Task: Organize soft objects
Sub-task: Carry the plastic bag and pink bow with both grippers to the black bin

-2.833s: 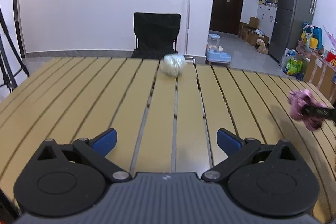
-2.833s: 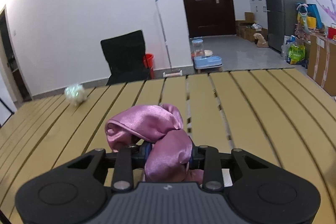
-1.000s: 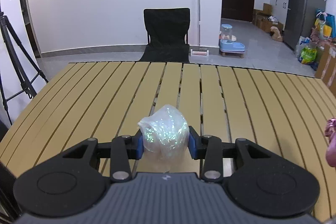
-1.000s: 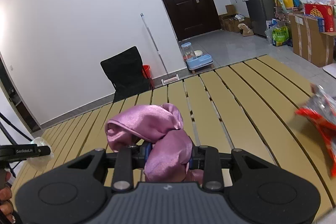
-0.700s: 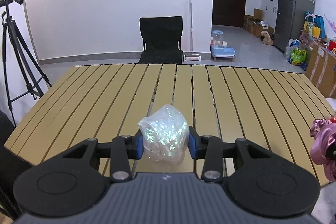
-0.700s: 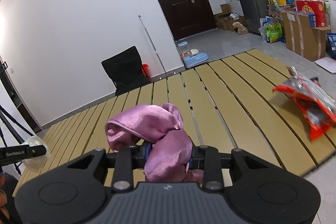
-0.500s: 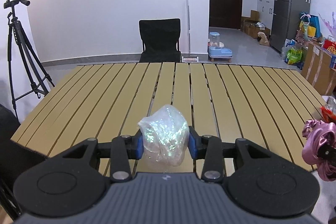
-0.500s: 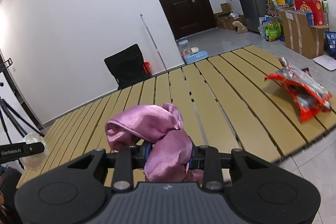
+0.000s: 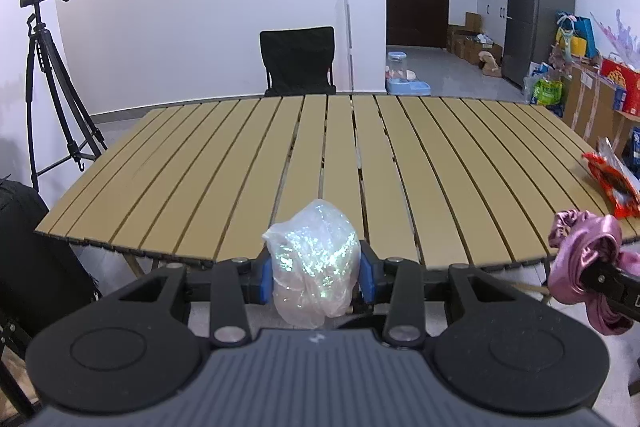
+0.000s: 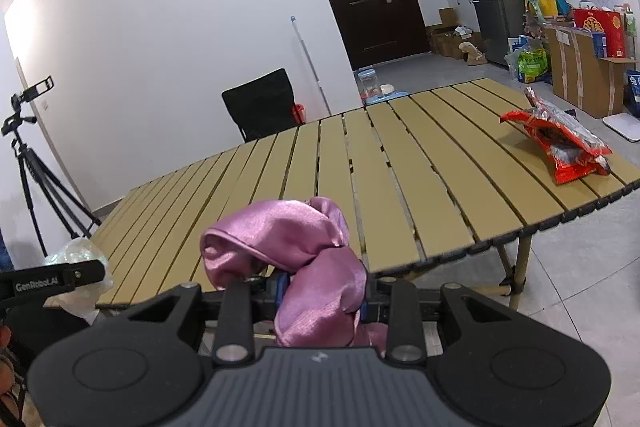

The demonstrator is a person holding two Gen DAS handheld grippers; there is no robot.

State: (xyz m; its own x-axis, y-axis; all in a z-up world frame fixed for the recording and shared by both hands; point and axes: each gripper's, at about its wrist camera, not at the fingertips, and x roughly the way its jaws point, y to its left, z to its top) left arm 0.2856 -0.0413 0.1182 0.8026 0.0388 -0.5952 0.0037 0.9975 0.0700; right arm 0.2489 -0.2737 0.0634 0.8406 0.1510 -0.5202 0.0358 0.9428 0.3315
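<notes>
- left tongs (image 9: 316, 281): blue pads nearly together, pinching a crumpled plastic bag (image 9: 314, 267) from both sides; the bag bulges above and below the pads.
- right tongs (image 10: 322, 297): nearly closed as well, clamped on a pink scrunchie (image 10: 304, 259); its folds spill up and to the left over the pads.
- both tongs are held off the near edge of the counter (image 9: 320, 147), with floor showing beneath them; neither thing touches the slats.
- the bag is thin, translucent white, with a greenish iridescent glitter, bunched into a rounded lump.
- the scrunchie is glossy satin, pink-mauve, gathered in thick soft loops.
- a red snack bag (image 10: 560, 143) lies open and rumpled near the counter's right end, well apart from both tongs.
- the left view shows the scrunchie from the side at its right edge, gripped by a dark finger of the right tongs, and only part of the snack bag.
- the right view shows the whole snack bag, the counter's leg and tiled floor, and at its left edge a finger of the left tongs across the bag.
- both views show a black chair (image 9: 298, 61) beyond the counter and a tripod (image 9: 48, 75) to the left.
</notes>
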